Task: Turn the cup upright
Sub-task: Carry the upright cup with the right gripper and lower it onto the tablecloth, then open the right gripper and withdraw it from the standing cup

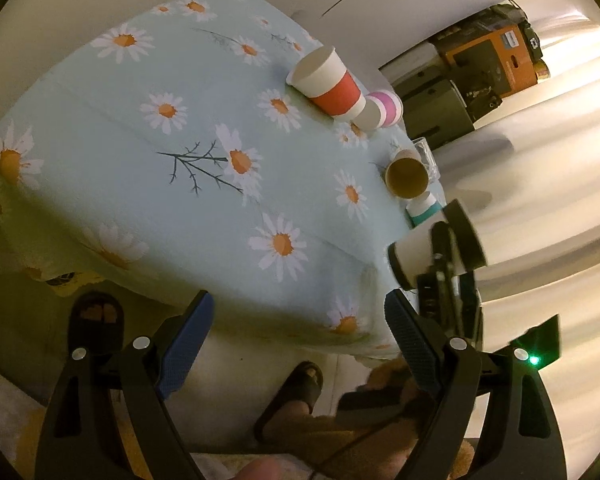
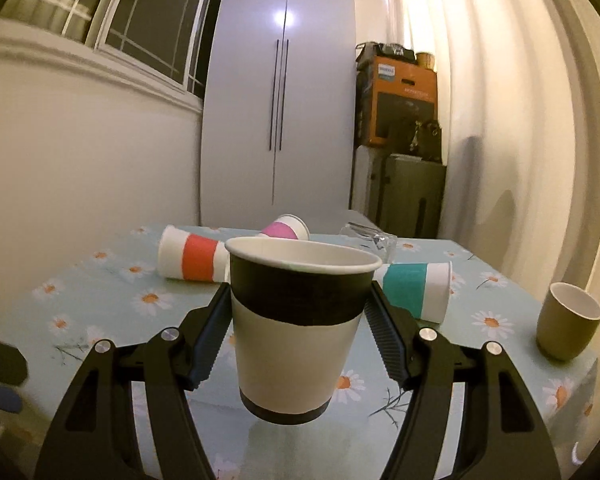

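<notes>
While the black-banded cup (image 2: 300, 320) is clamped mouth-up between the fingers of the right tool (image 2: 298, 336), it is held above the tabletop (image 2: 100, 304), presumably so its base can be set down level. The left tool (image 1: 296, 344) is kept apart, idle off the tabletop edge. 3 striped cups are seen lying sideways. The glass (image 2: 374, 240) behind is hard to make out.

A tall white wardrobe (image 2: 280, 112) with two dark vertical handles stands at twelve o'clock, catching a bright glare. A window (image 2: 112, 20) with white bars sits at ten o'clock. Pale curtains (image 2: 500, 140) hang at two o'clock, beside an orange box (image 2: 404, 100) stacked on a dark case (image 2: 412, 196).
</notes>
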A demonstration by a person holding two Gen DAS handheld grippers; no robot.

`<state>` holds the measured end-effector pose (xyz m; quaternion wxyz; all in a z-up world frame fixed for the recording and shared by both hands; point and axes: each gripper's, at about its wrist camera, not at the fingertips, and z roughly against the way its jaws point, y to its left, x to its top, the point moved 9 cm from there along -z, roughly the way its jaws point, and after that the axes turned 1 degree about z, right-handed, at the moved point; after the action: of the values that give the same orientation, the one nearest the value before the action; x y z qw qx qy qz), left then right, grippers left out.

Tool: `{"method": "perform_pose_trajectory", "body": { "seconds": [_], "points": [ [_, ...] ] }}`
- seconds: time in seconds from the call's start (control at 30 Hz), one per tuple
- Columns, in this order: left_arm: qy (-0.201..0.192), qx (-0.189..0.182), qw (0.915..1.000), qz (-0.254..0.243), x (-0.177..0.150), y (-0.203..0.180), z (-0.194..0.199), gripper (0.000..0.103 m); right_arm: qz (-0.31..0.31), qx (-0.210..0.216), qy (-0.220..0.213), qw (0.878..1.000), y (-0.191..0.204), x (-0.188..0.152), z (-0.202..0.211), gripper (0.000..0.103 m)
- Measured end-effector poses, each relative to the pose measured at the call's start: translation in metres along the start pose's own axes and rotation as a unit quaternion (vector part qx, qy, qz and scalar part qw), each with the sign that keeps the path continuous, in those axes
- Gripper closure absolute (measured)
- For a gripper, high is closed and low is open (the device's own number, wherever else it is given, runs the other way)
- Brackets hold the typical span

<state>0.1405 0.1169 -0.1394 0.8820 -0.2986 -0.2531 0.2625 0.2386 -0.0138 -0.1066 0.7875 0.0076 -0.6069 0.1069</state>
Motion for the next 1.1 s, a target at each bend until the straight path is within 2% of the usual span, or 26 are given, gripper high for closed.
{"method": "perform_pose_trajectory", "body": {
  "seconds": [0.13,0.5,0.73,1.03,1.1],
  "points": [
    [-0.001,0.013,0.9999,-0.008,0.001,0.001,-0.002,0.018,0.011,0.003,0.005,1.000,0.004,-0.009,-0.006,0.037],
    [-0.018,0.004,0.9997,-0.015,0.006,-0.004,0.003,0.018,0.032,0.011,0.013,0.999,0.013,-0.026,-0.003,0.036],
    [-0.023,0.005,0.9997,-0.006,0.007,-0.001,0.007,0.018,0.040,0.023,0.035,0.998,0.019,-0.035,0.002,0.036],
    [-0.036,0.012,0.9990,-0.024,0.009,-0.006,0.008,0.018,0.018,0.033,0.060,0.997,0.008,-0.033,0.012,0.021],
    [-0.043,0.011,0.9984,-0.036,0.010,-0.010,0.011,0.018,0.015,0.037,0.066,0.997,0.005,-0.031,0.014,0.020]
  ]
}}
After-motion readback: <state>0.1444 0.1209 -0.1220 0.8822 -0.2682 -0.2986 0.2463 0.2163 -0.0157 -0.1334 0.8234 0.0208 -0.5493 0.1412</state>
